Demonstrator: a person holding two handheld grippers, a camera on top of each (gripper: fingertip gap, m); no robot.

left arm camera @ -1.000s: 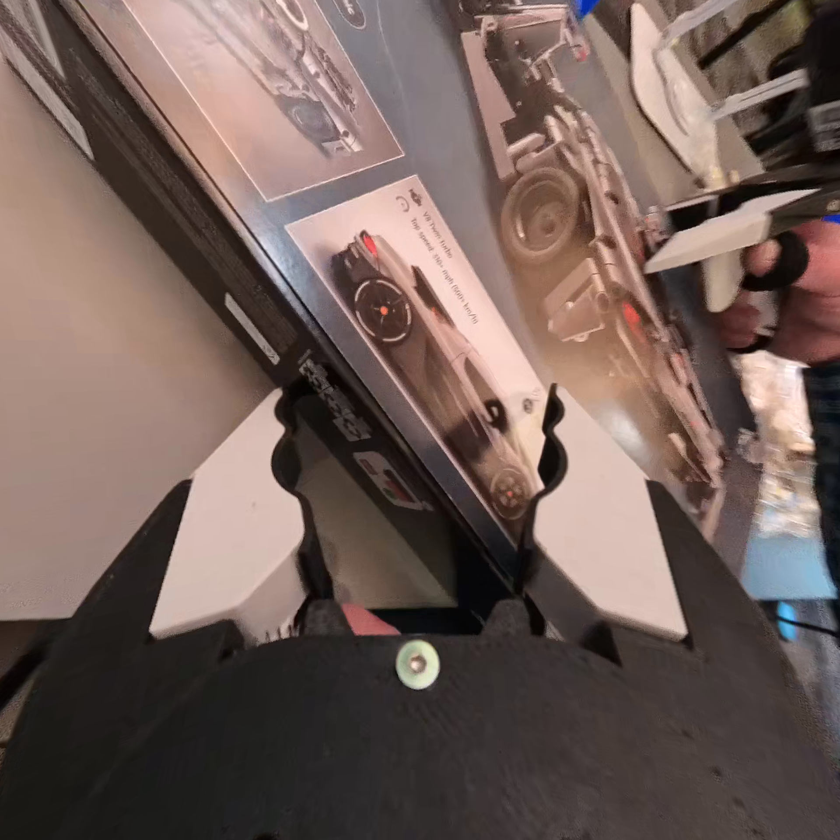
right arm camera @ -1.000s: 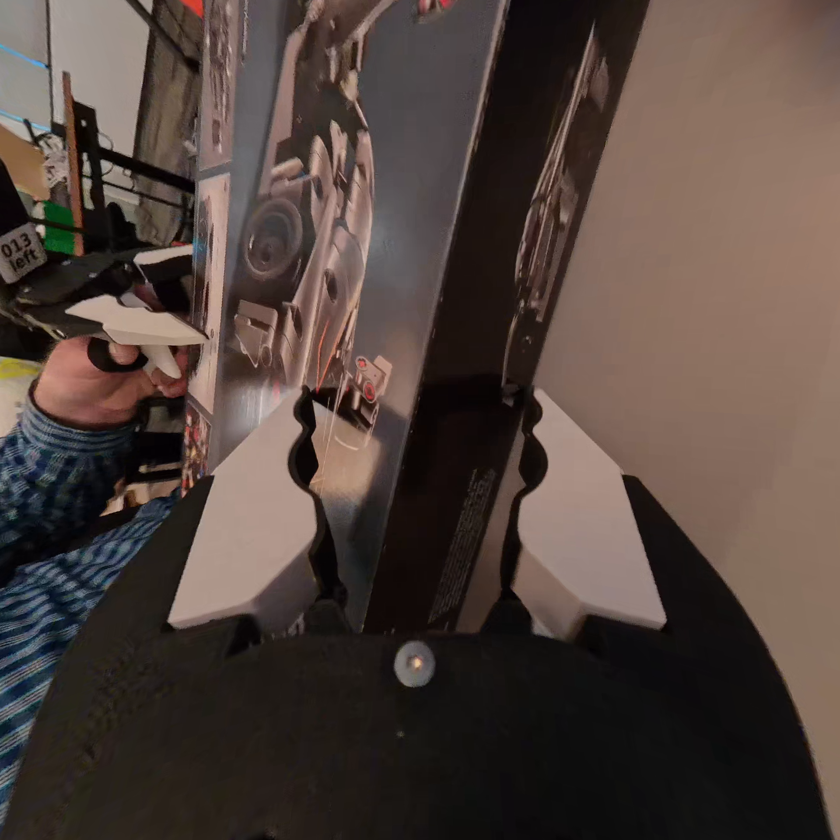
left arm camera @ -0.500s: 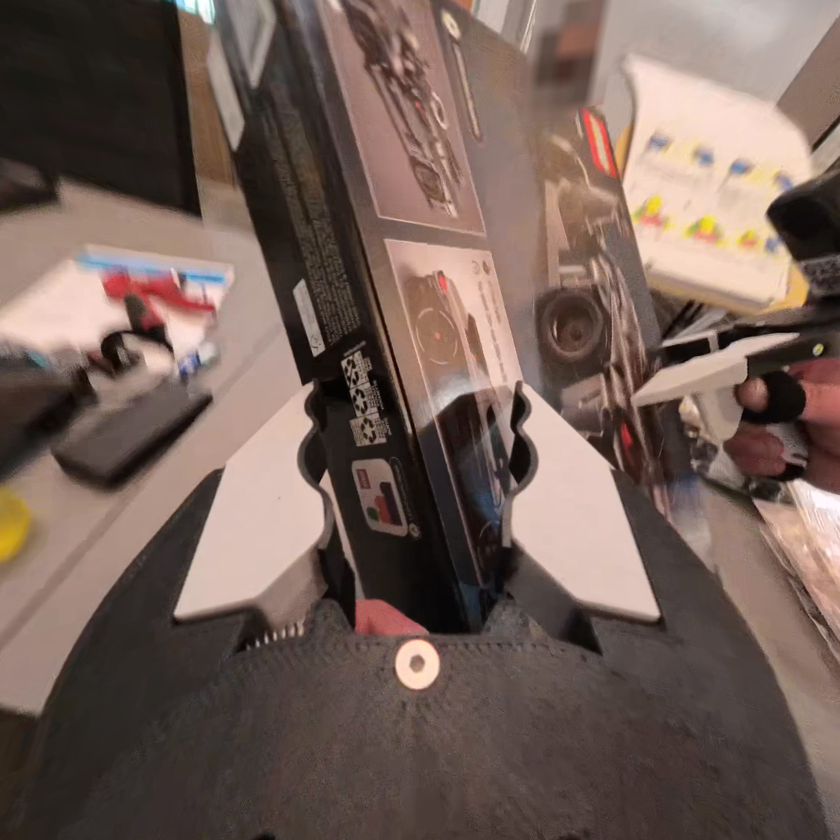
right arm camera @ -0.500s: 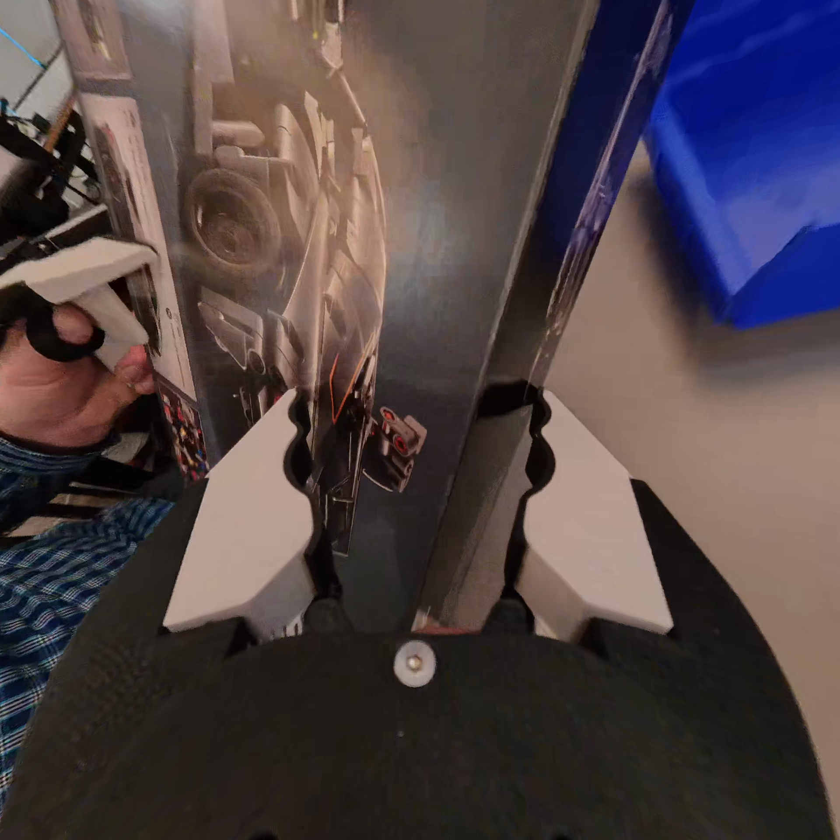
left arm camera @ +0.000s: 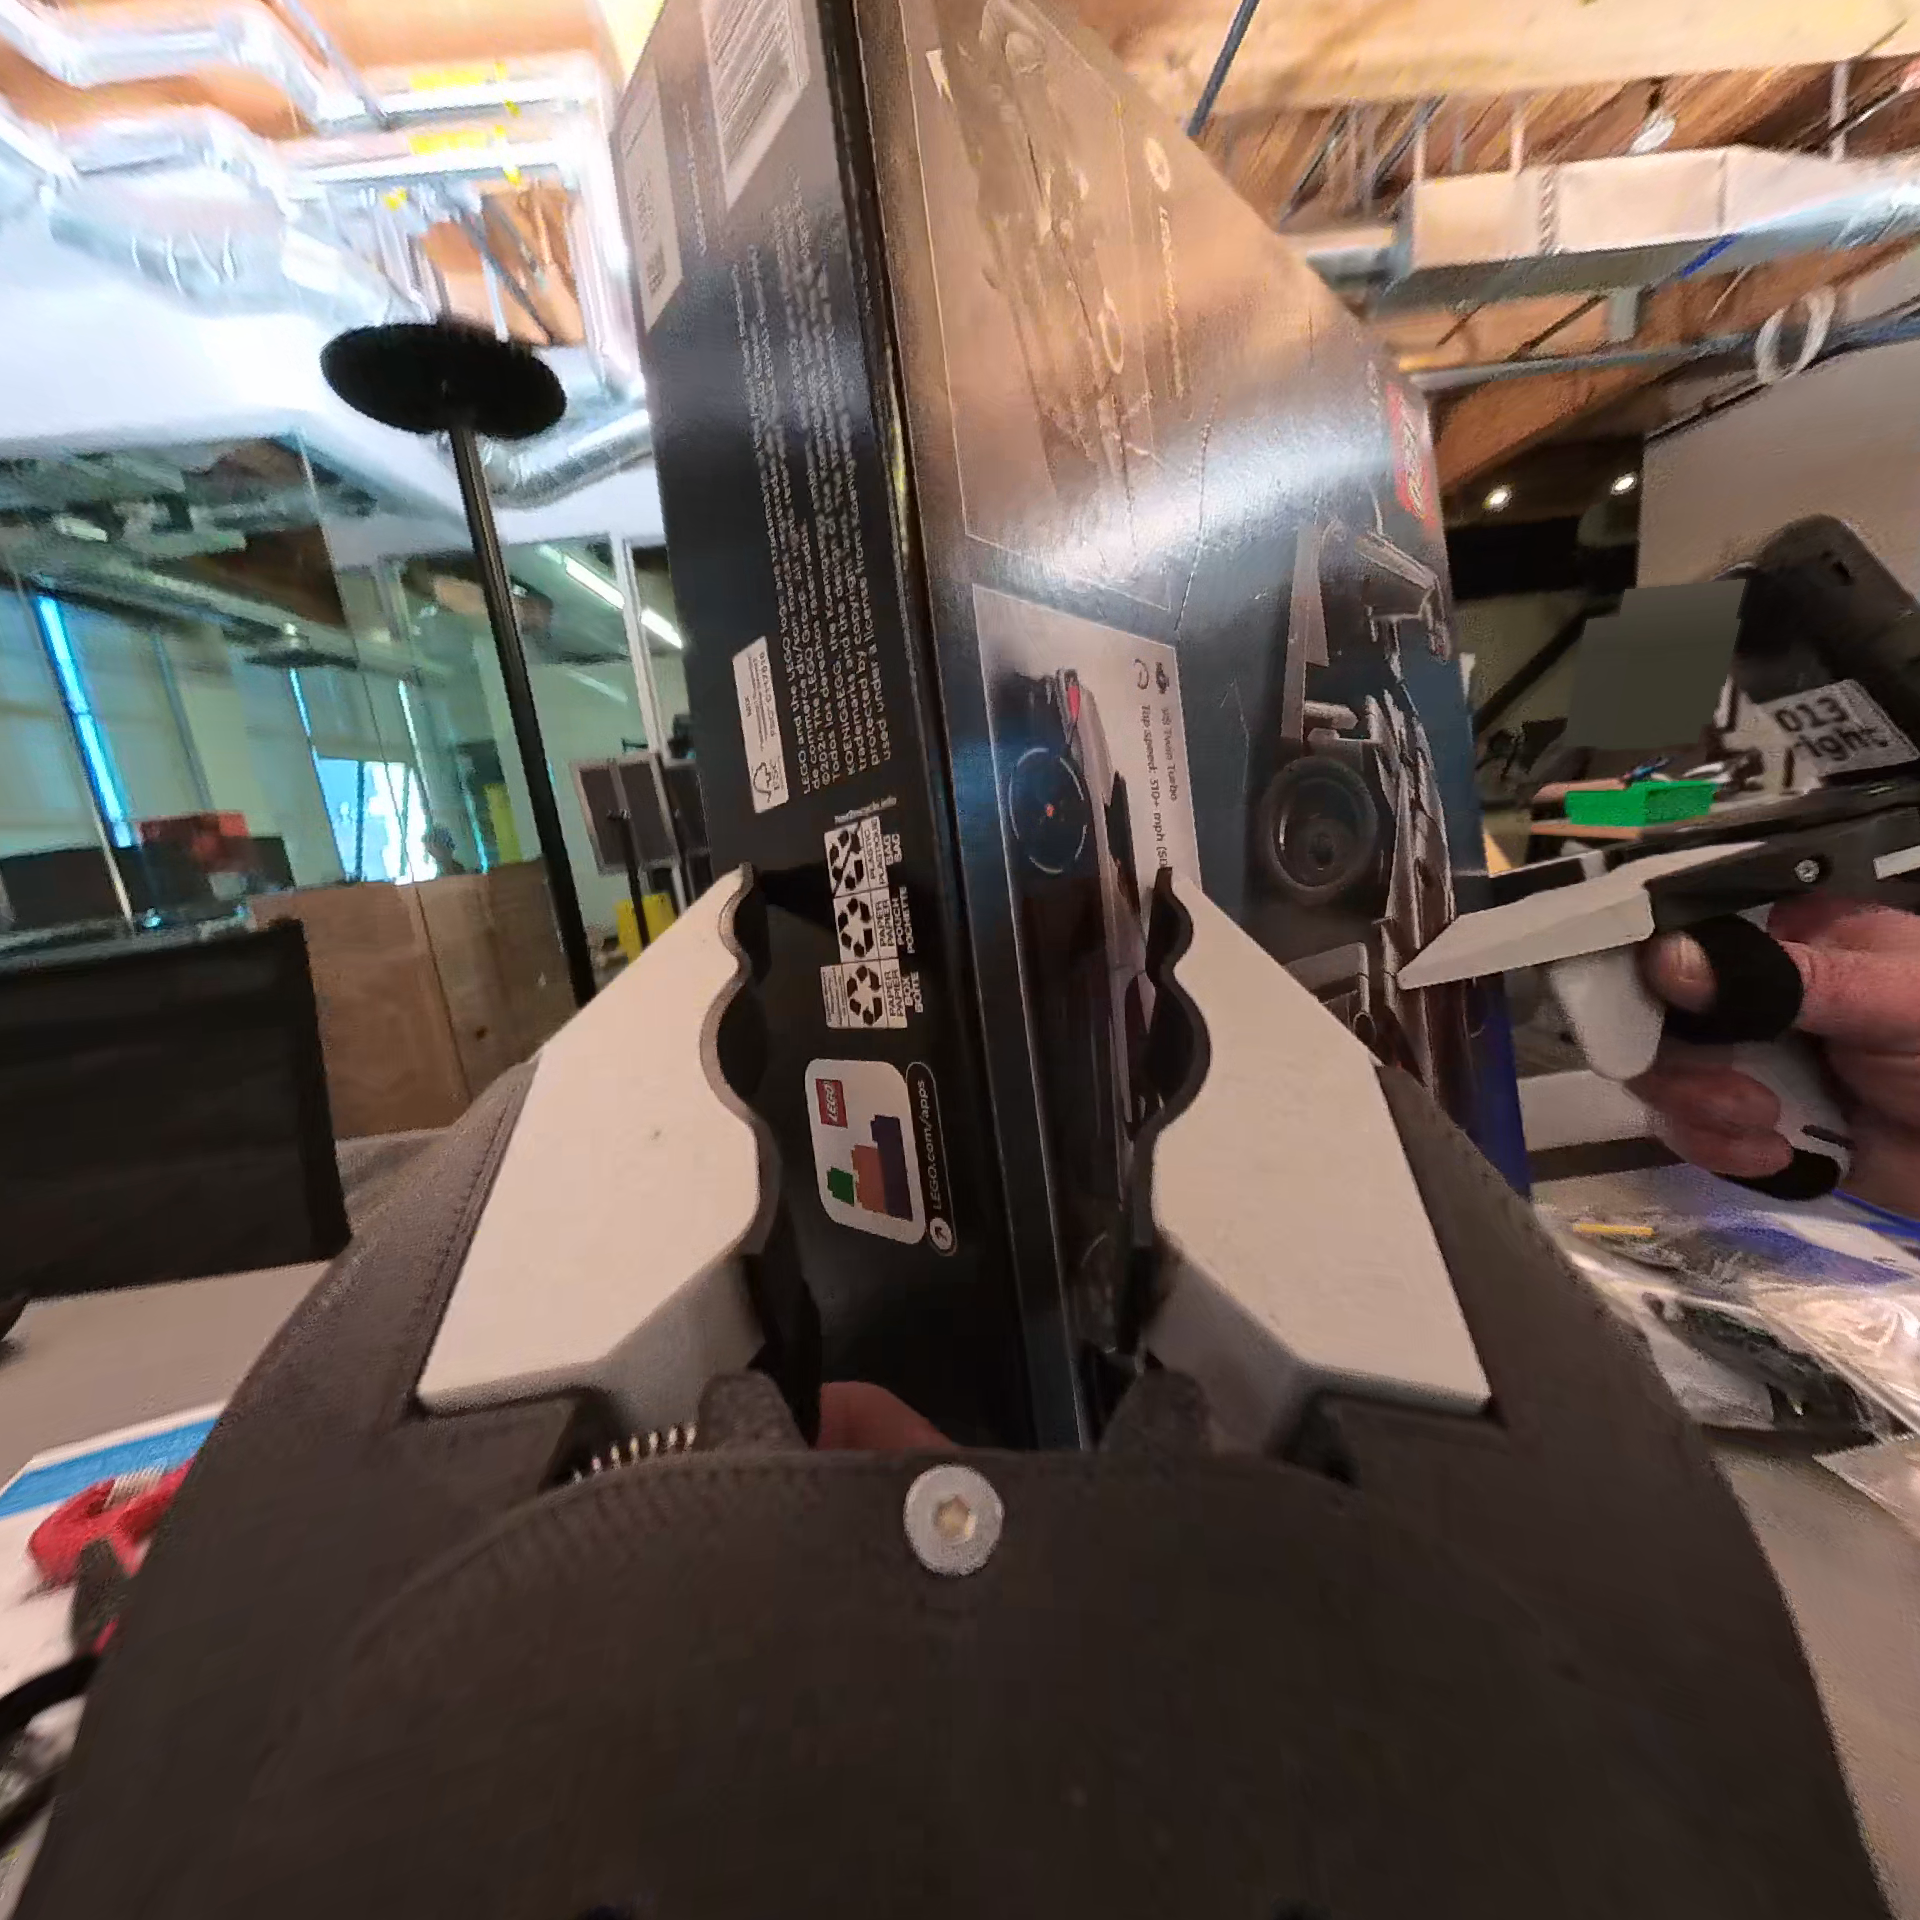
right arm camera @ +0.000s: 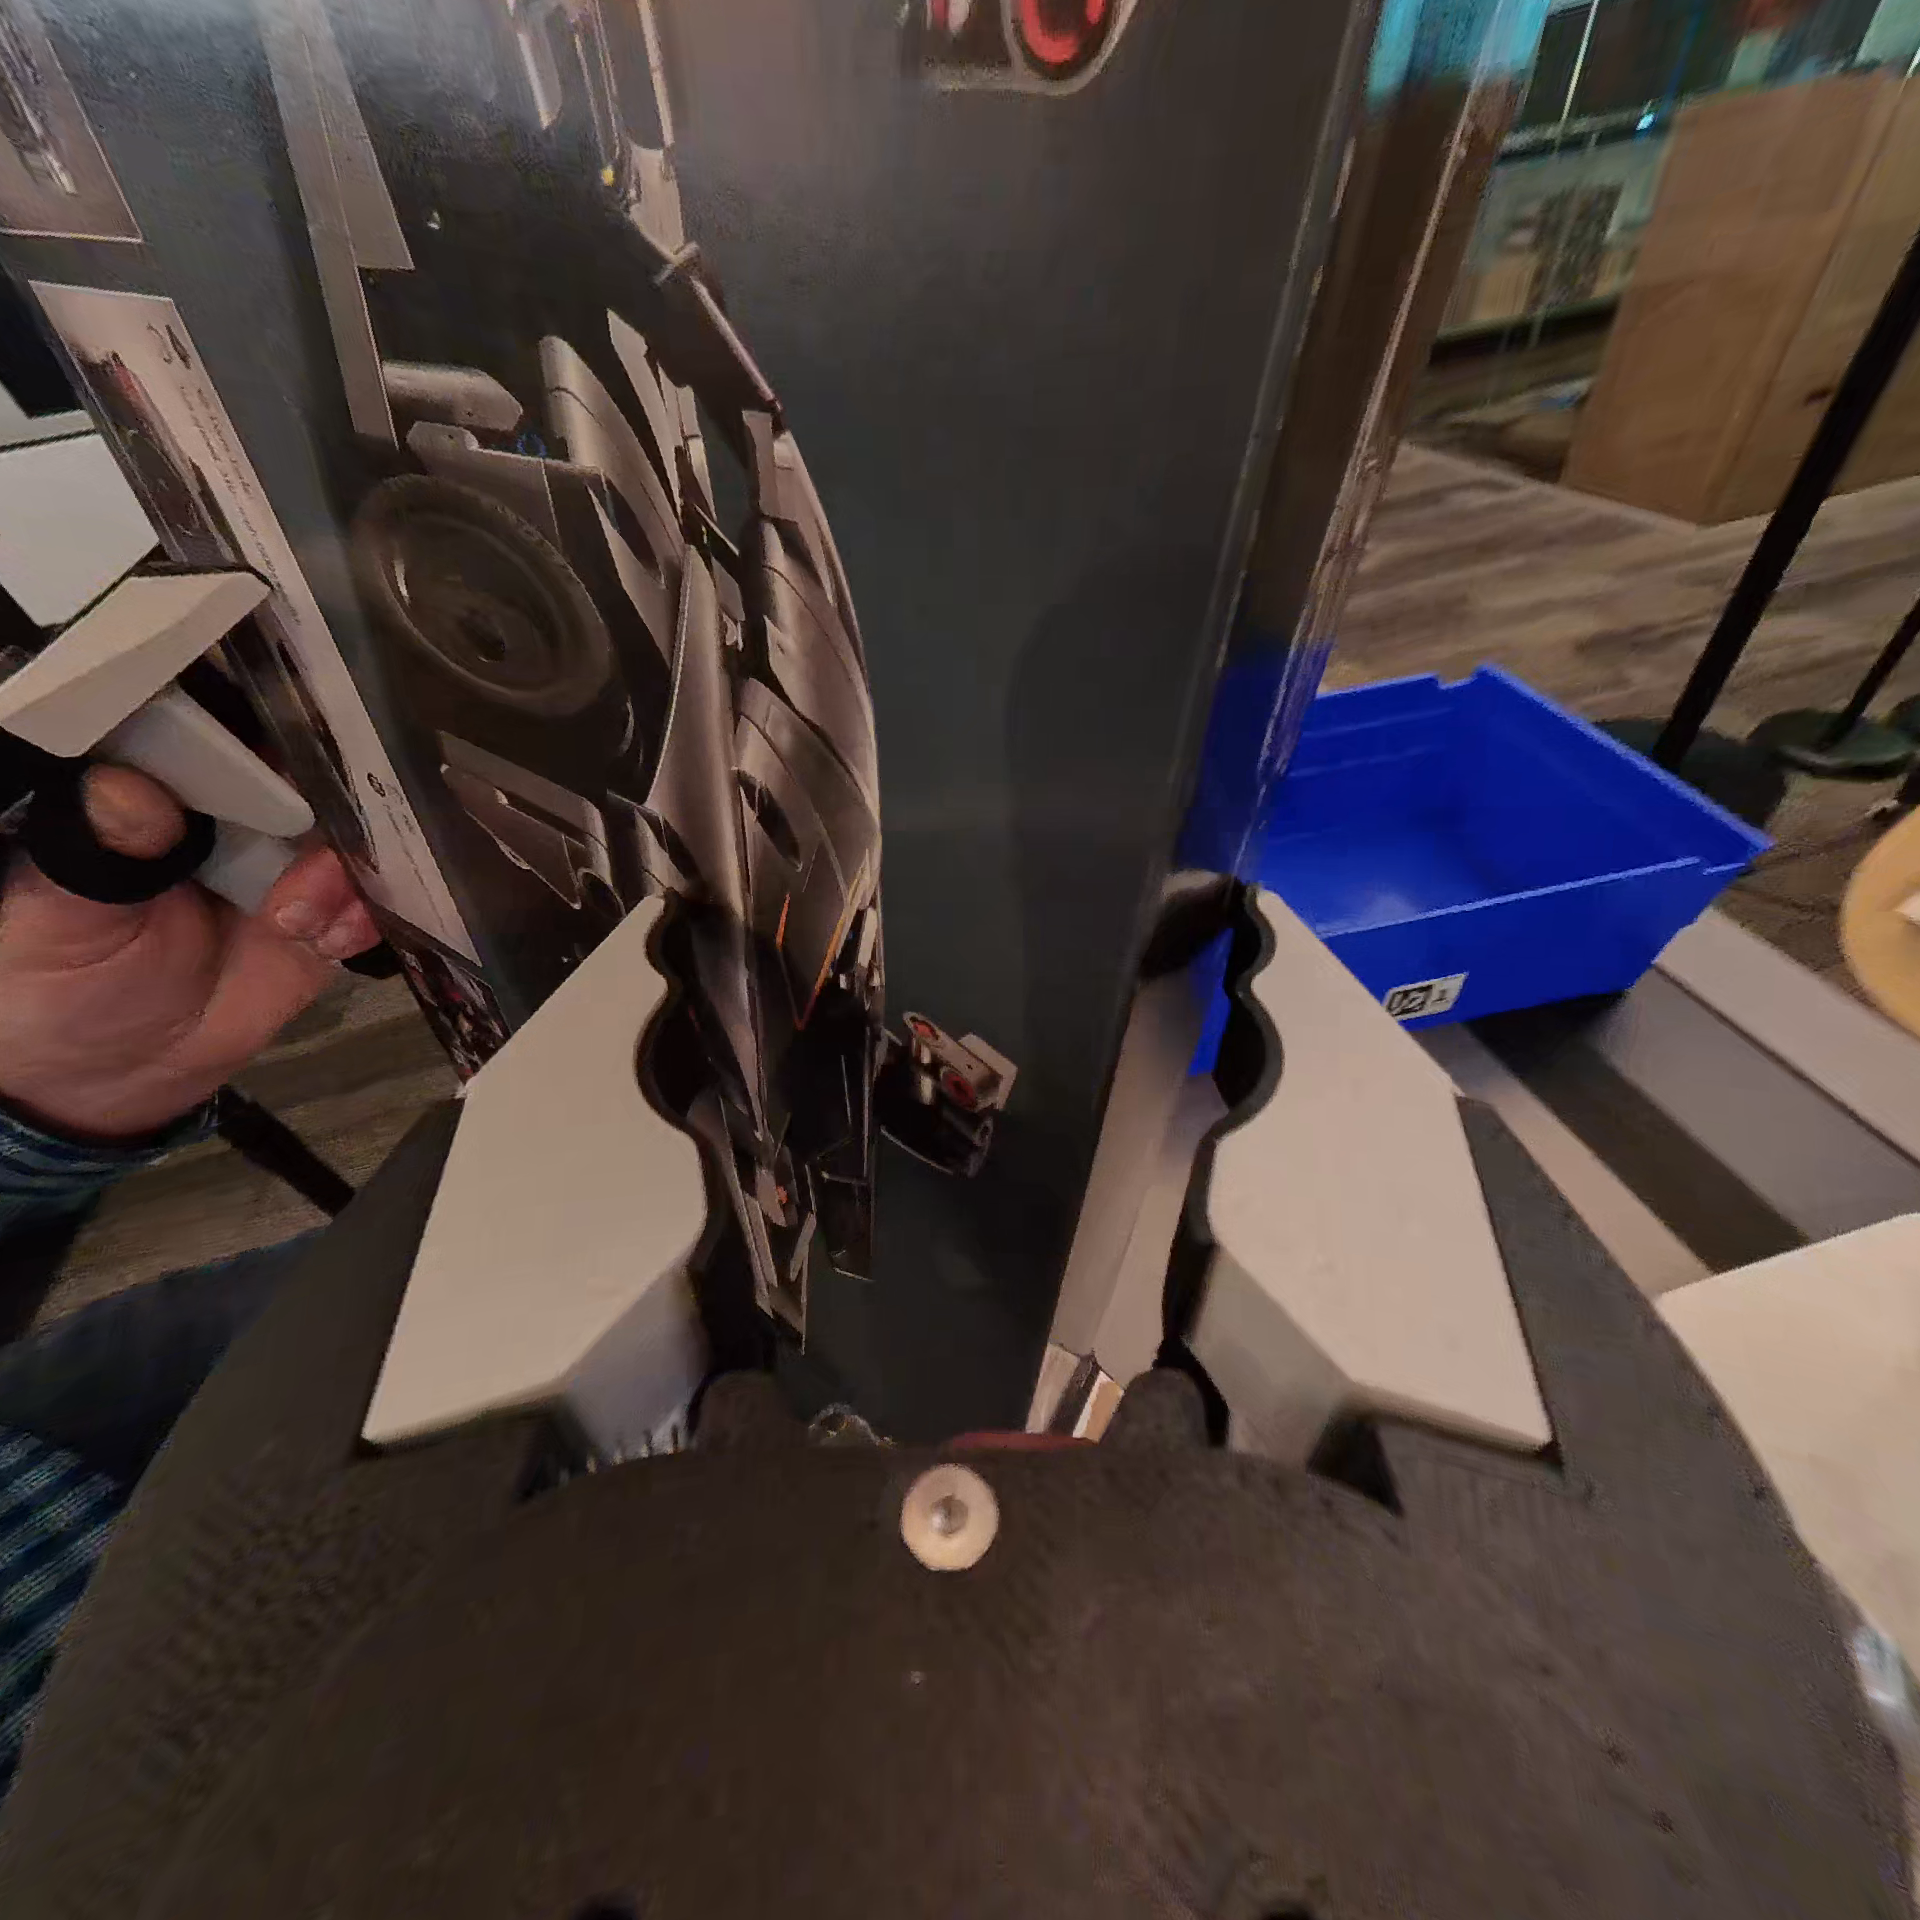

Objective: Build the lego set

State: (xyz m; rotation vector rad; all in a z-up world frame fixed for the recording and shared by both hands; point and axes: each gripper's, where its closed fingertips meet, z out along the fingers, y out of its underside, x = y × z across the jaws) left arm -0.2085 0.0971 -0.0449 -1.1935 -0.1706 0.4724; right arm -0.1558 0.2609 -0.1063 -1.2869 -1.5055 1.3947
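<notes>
I am holding the left tool [left arm camera: 951, 1049] clamped on one end of the lego box [left arm camera: 1091, 520], with its two white fingers [left arm camera: 613, 1174] pressing the thin side and the big picture side. I am squeezing the right tool [right arm camera: 951, 1060] on the other end of the same box, one finger on each face. The box is standing up tall in the air between my two tools, off the tabletop [left arm camera: 156, 1340]. My hand [right arm camera: 114, 966] is gripping the handle of the far tool.

Past the box, a blue bin [right arm camera: 1455, 862] is sitting on the floor, and it looks empty. Some clear bags [left arm camera: 1745, 1320] with small parts are lying on the tabletop near the right side.

I think the building is only just starting. I cannot see any bricks joined together yet. The bags still need opening and all the pieces still need clicking together.
</notes>
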